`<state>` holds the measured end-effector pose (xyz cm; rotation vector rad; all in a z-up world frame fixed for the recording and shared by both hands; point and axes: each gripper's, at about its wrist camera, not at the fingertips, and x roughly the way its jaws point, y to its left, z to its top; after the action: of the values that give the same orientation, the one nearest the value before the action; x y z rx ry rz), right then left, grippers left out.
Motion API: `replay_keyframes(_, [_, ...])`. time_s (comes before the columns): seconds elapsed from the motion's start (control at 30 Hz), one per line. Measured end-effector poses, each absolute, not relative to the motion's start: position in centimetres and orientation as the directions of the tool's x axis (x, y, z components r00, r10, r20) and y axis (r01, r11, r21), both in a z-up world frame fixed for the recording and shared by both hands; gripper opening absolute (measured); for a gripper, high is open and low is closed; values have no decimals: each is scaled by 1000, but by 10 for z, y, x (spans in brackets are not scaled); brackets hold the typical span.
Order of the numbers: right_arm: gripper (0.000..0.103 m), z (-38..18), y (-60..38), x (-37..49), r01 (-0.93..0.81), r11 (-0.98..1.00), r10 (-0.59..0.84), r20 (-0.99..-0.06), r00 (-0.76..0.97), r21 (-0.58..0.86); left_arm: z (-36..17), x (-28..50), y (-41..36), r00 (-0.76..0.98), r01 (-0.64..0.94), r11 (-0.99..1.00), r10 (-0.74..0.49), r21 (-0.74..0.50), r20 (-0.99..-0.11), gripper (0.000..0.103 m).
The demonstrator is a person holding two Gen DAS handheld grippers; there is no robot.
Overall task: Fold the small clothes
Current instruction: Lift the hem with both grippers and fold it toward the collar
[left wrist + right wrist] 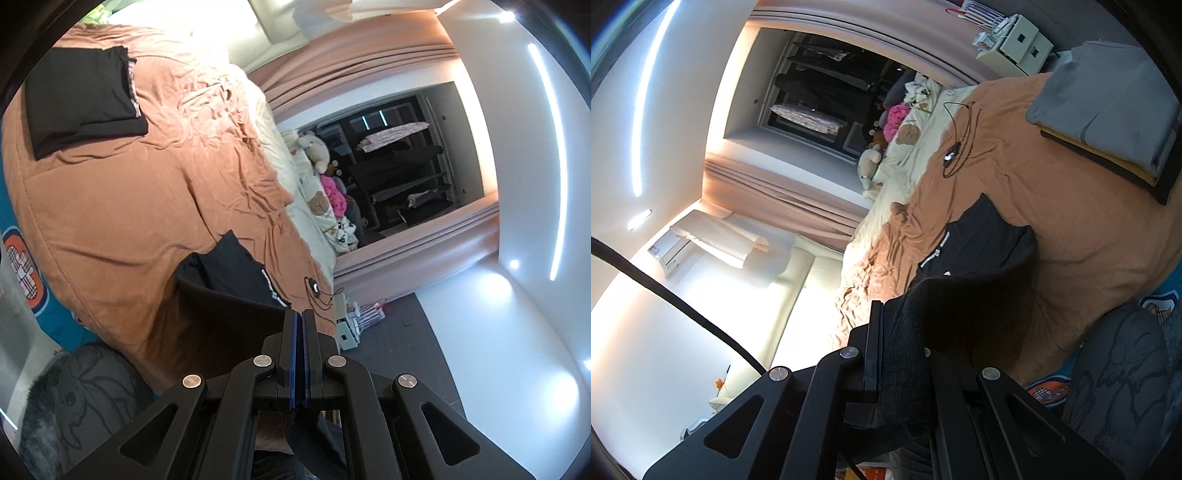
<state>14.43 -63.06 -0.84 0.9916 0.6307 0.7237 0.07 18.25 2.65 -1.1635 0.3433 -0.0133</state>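
A black garment with a white-striped trim (229,273) hangs partly lifted over the brown bedspread (147,206); its far part lies on the bed (986,240). My left gripper (302,317) is shut on one edge of it, which stretches left from the jaws. My right gripper (897,314) is shut on another edge, and the dark cloth (960,306) bunches over the right finger and hides it. Both views are rolled sideways.
A folded black garment (81,99) lies far on the bed. A folded pile, grey on top (1104,110), sits at the bed's other side. A small device with a black cord (951,151) lies on the spread. A grey cushion (1123,369) sits near me.
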Motion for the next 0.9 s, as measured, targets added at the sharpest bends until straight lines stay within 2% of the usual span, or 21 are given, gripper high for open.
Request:
replay_keyframes(0.4, [0, -6, -606, 210, -212, 365, 775, -170, 609, 906, 27, 67, 199, 931, -213, 418, -188, -883, -313, 2])
replay_keyframes(0.9, [0, 6, -569, 286, -133, 398, 763, -248, 597, 908, 11, 183, 223, 890, -304, 428, -192, -851, -414, 2])
